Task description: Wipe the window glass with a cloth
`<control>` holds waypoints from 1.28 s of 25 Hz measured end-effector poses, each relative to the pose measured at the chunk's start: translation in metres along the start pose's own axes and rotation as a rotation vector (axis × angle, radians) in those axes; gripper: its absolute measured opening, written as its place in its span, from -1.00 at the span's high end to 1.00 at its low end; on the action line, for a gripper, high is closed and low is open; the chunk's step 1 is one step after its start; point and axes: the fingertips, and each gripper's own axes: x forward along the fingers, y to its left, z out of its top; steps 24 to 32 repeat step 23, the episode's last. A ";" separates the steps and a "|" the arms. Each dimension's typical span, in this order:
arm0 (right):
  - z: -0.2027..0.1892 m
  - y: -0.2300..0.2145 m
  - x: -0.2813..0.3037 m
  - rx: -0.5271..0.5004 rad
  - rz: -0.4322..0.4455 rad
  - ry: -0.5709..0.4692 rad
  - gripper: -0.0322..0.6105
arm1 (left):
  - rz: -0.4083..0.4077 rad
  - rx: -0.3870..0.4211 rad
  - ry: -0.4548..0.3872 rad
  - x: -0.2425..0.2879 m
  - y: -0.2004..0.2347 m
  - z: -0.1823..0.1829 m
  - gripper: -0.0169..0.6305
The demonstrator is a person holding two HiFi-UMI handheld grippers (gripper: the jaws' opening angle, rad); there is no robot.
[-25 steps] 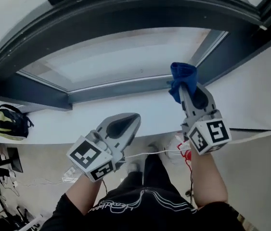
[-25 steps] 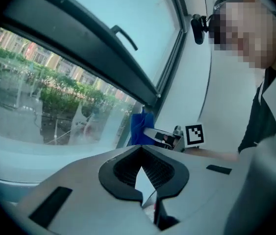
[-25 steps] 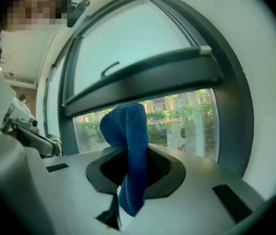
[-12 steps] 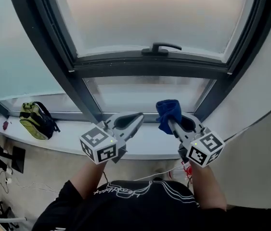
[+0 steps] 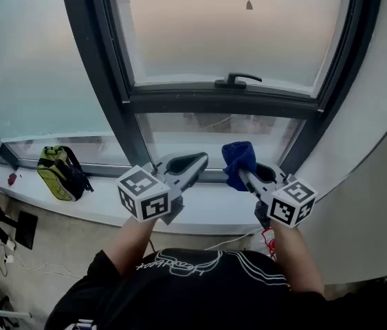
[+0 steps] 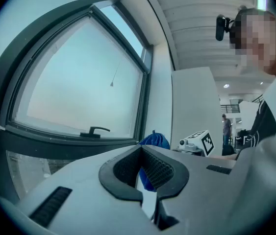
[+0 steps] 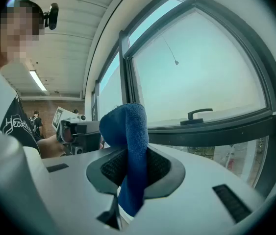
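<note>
Snugly within right gripper (image 7: pixel 128 169), cloth (image 7: pixel 126 126).

1 yellow-green backpack (image 5: pixel 61 174) lies on the white sill (image 5: pixel 97 199) at left, with a small red object (image 5: pixel 12 179) near it. Cables (image 5: pixel 6 247) trail across the floor (image 5: pixel 56 236) below.

Window glass (image 5: pixel 234 33) unobstructed ahead; handle (image 5: pixel 238 81) juts at lower edge; frame bar (image 5: pixel 104 67) left.

Your head camera looks steeply down over the left tongs (image 5: pixel 194 163) and right tongs (image 5: pixel 242 173) at the window (image 5: pixel 234 33). Each tongs camera looks closely along its jaws; all share the handle (image 5: pixel 238 81).
</note>
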 end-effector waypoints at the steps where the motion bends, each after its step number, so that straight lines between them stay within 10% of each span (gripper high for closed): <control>1: 0.000 0.001 0.000 0.001 0.000 0.004 0.70 | -0.002 -0.004 -0.002 0.000 0.000 0.000 0.93; 32: -0.014 0.003 -0.012 0.038 -0.017 -0.015 0.71 | -0.033 -0.006 0.032 0.001 -0.020 -0.014 0.93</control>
